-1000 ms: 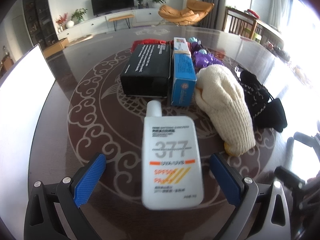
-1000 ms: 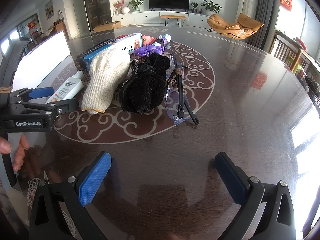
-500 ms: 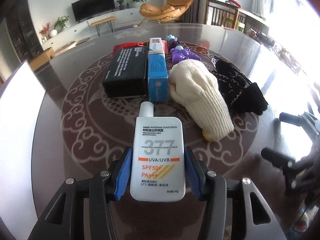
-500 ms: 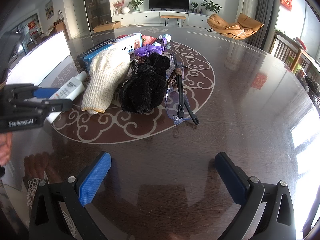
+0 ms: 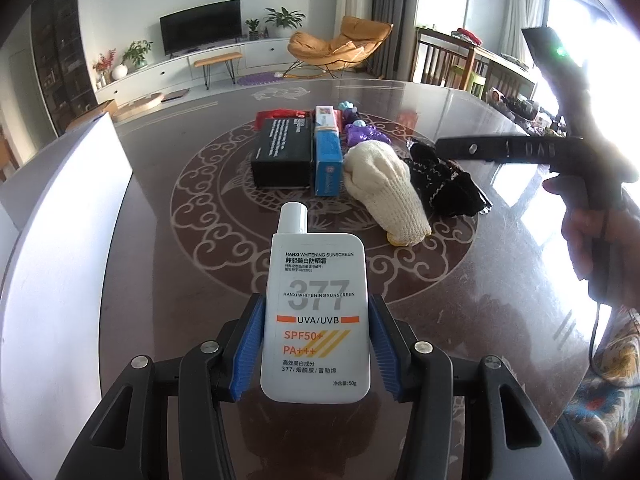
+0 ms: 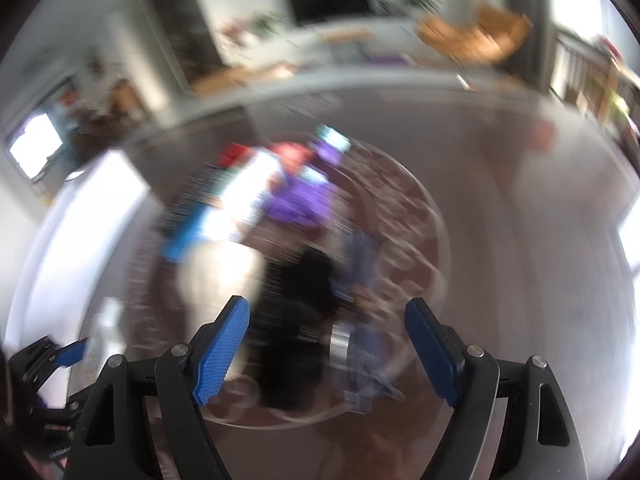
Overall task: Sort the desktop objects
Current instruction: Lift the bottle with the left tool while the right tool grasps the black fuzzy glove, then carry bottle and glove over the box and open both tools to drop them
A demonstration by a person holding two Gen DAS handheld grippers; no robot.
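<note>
My left gripper [image 5: 316, 344] is shut on a white sunscreen bottle [image 5: 316, 312] and holds it above the dark table, cap pointing away. Beyond it lie a black box [image 5: 283, 150], a blue box [image 5: 328, 156], a cream knit glove [image 5: 384, 188], a black knit glove [image 5: 444, 184] and a purple toy [image 5: 362, 133]. My right gripper [image 6: 326, 344] is open and empty, above the black glove [image 6: 300, 300]; its view is blurred by motion. It also shows in the left wrist view [image 5: 508, 150] at the right, held above the pile.
A white board [image 5: 52, 264] stands along the table's left edge. A red item [image 5: 278, 114] lies behind the black box. Chairs and a sideboard stand past the table's far right edge. The round table's patterned centre [image 5: 200, 208] holds the pile.
My left gripper closed on the sunscreen bottle and lifted it. My right gripper narrowed somewhat and swung up and forward over the gloves, blurring its view.
</note>
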